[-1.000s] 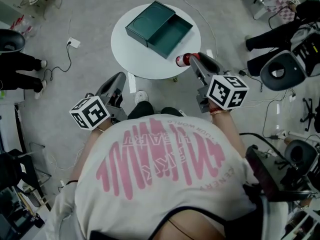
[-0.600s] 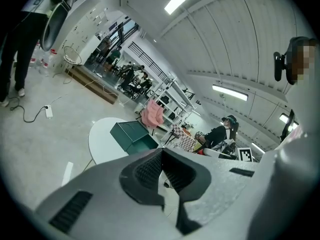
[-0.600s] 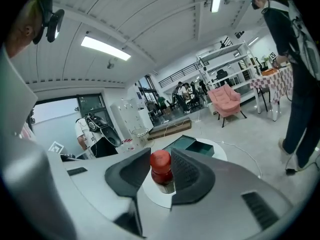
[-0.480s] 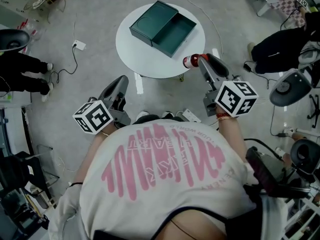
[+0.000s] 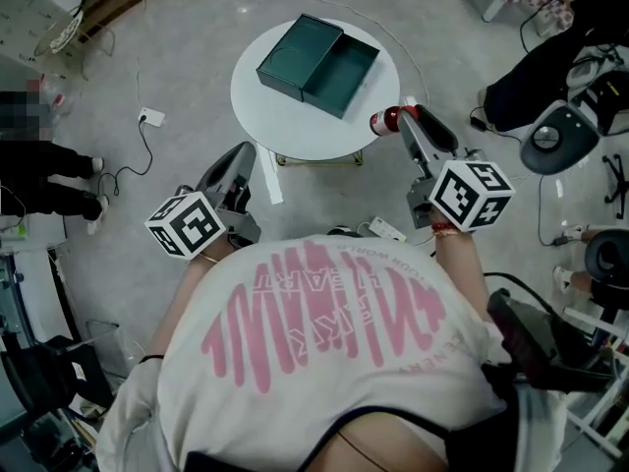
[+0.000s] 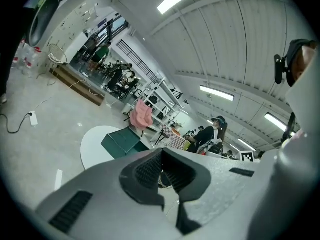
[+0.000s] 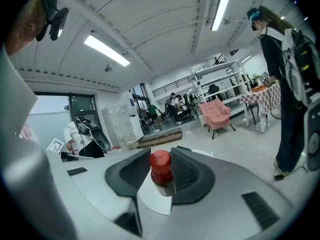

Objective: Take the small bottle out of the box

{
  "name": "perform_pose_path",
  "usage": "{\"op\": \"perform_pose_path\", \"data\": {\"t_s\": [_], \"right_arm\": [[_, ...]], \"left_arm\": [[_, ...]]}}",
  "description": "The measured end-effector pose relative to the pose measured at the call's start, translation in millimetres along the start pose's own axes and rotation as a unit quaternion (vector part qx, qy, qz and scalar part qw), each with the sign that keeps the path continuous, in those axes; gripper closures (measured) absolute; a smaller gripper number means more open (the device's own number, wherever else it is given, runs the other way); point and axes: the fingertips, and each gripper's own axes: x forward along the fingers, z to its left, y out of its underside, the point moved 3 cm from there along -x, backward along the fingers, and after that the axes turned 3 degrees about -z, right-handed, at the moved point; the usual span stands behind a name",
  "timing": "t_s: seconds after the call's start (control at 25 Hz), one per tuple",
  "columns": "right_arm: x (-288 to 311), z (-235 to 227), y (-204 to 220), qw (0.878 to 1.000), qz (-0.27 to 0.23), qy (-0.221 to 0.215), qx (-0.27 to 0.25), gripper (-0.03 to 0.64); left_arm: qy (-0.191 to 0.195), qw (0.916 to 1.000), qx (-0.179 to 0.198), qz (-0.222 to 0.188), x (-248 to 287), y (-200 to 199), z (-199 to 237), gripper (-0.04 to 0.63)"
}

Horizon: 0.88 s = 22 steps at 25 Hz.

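Already clear of the box [image 5: 319, 67], the small bottle [image 5: 381, 121] is pinched by the right gripper [image 5: 405, 116]; left gripper [image 5: 236, 160] closed, empty, unneeded

Shirt: white T-shirt [image 5: 324, 352], short sleeves, large pink brush-stroke print with pink lettering.
Right wrist: thin reddish band [image 5: 437, 228].
Left gripper [image 5: 239, 155]: grey moulded shell, dark ribbed pads, black slot markings.
Right gripper [image 5: 403, 116]: same grey shell, dark ribbed pads.
Marker cubes: left cube [image 5: 185, 226] and right cube [image 5: 472, 193], white with black square patterns.
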Motion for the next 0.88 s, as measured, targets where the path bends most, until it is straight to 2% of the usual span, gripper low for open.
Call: {"op": "perform_pose_path", "data": {"t_s": [0.36, 0.68, 0.88], "right_arm": [[-17.3, 33.4, 11.6, 0.999, -0.014, 0.041, 0.0, 0.492], [-30.8, 52.4, 26.6, 0.998, -0.015, 0.065, 0.001, 0.492], [-33.1, 62.8, 38.9, 0.998, -0.014, 0.069, 0.001, 0.491]], "left_arm": [[0.03, 0.9994, 0.003, 0.014, -25.8, -12.6, 17.1, 0.588], [0.05, 0.9984, -0.001, 0.028, -39.9, -5.3, 26.2, 0.588], [0.049, 0.9982, -0.004, 0.034, -50.3, 1.4, 38.2, 0.588]]}}
